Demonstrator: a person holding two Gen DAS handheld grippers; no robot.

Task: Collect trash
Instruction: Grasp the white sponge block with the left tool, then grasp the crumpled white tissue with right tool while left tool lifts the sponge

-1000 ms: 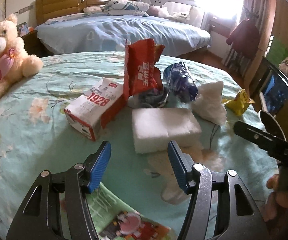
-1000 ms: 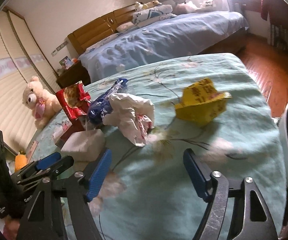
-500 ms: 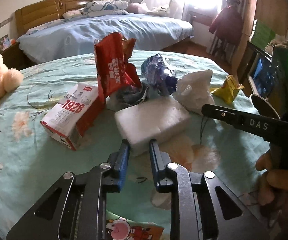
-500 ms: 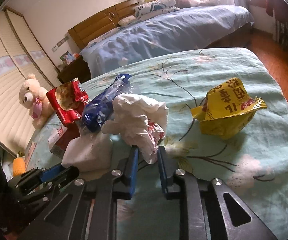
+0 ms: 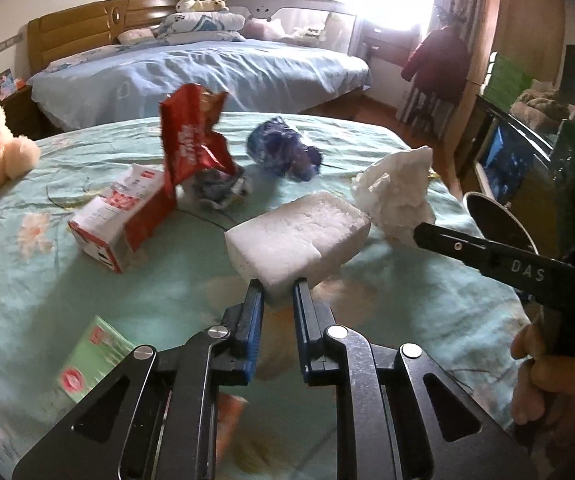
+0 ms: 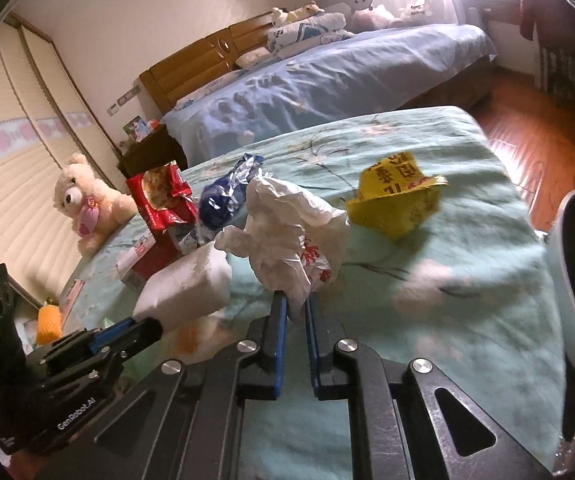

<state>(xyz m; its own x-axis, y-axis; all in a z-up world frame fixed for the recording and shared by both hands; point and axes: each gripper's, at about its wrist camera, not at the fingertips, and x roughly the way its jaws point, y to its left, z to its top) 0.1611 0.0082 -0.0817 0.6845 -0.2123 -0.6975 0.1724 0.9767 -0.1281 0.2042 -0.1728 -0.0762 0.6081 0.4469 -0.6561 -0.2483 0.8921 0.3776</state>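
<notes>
The left gripper is clamped on the white rectangular foam block. The right gripper is clamped on the crumpled white plastic bag.

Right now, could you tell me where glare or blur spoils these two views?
Left wrist view: the window behind the blue-covered bed is blown out white, and the red snack bag and blue crumpled wrapper are motion-smeared. Right wrist view: window glare at the top right, and the yellow snack packet is slightly blurred.
</notes>
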